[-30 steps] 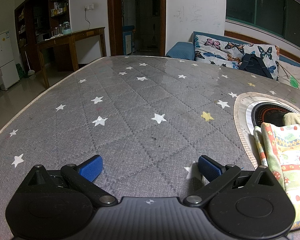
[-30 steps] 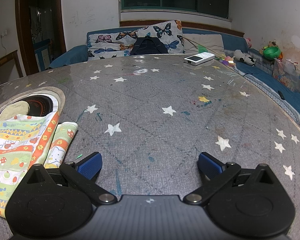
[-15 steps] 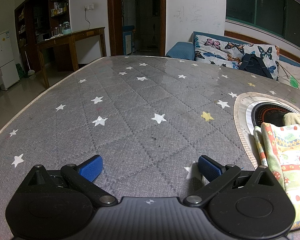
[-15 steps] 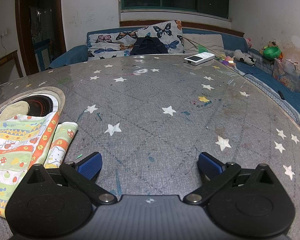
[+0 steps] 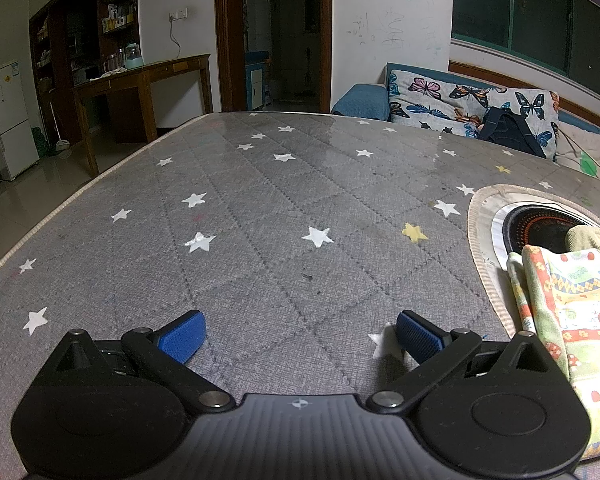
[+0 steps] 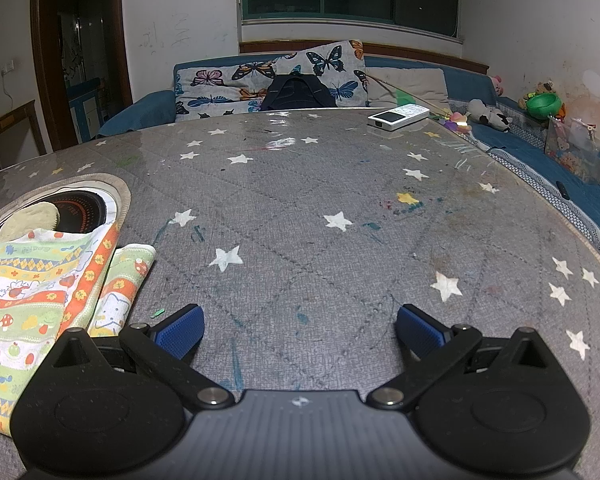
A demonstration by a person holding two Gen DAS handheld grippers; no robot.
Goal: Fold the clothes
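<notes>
1. Left wrist view, far left of the frame: a white fridge stands against the wall, with a wooden side table just to its right, both well beyond the star-print tabletop.
2. Lower centre of that view: the left tongs sit spread wide, blue pads well apart, nothing between them but grey quilted cover.
3. Right edge of that view: the folded garment, striped in green, yellow and orange, lies flat on the tabletop just beside the right-hand pad. Its far end overlaps the round cooktop cutout.
4. Upper right there: a butterfly-print cushion leans on the blue sofa.
5. Right wrist view, left side of the frame: the same garment fills the lower left, with a smaller folded flap poking out along its right edge, touching the tabletop.
6. Lower centre: the right tongs are also released, spread wide over bare cover, the left-hand pad close to the garment's edge but not gripping it.
7. Upper centre-right: a white device rests at the tabletop's far rim.
8. Far right: soft toys and a green bowl sit along the sofa.
</notes>
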